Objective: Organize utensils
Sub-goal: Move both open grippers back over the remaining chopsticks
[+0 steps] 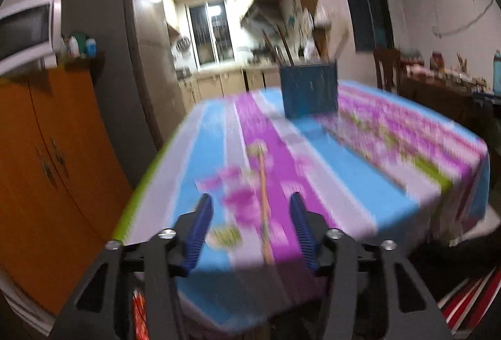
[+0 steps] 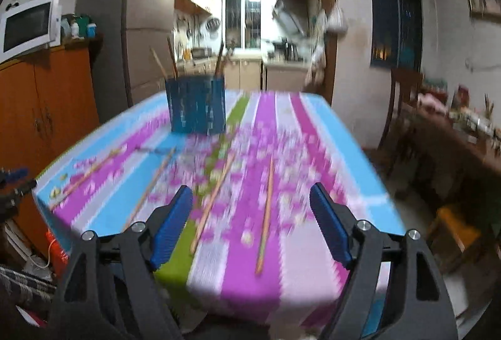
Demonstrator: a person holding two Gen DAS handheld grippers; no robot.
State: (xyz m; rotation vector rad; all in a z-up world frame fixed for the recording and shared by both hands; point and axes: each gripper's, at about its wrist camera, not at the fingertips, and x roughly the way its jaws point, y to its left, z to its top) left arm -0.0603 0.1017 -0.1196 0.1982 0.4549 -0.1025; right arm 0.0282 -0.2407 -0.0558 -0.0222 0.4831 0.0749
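Striped tablecloth (image 2: 281,127) motion-blurred; chopsticks (image 2: 265,214) smeared; blue holder (image 2: 197,108) contents indistinct. Both grippers' fingers (image 1: 200,227) apart, empty.

Black tool (image 1: 249,208) frames, ribbed blue pads (image 2: 171,225), silver screws (image 2: 362,225)

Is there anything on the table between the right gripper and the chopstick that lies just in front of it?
Nothing visible does. The right gripper is open, and the long wooden chopstick lies on the striped tablecloth between its blue fingers. The path beyond to the blue utensil holder crosses only other loose chopsticks.
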